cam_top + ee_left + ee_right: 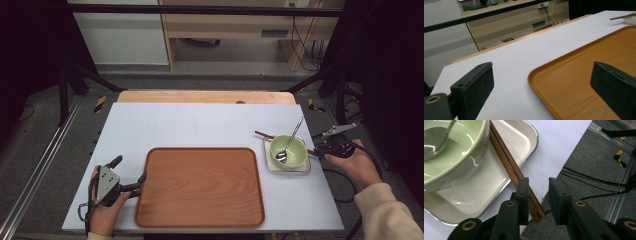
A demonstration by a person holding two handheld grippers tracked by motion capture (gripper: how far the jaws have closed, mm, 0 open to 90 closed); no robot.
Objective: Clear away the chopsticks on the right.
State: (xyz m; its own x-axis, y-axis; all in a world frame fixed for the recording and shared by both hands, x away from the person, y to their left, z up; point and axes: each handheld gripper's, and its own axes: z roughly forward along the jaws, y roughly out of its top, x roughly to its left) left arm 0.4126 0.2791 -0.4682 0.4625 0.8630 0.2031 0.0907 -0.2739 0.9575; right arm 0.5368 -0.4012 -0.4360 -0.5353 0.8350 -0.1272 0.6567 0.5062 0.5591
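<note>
The right tool [537,197] is hovering at the near end of the chopsticks [511,167], its jaws partly spread and pinching nothing; the sticks are passing between the jaws close against one jaw, apart from the other. Their long axis is running away from this tool, across the white tray [506,150] beside the green bowl [461,157]. The left tool [544,85] is lying well apart, jaws spread astride the wooden tray [584,75] edge on the table [524,55], so the right hand is judged nearer.
</note>
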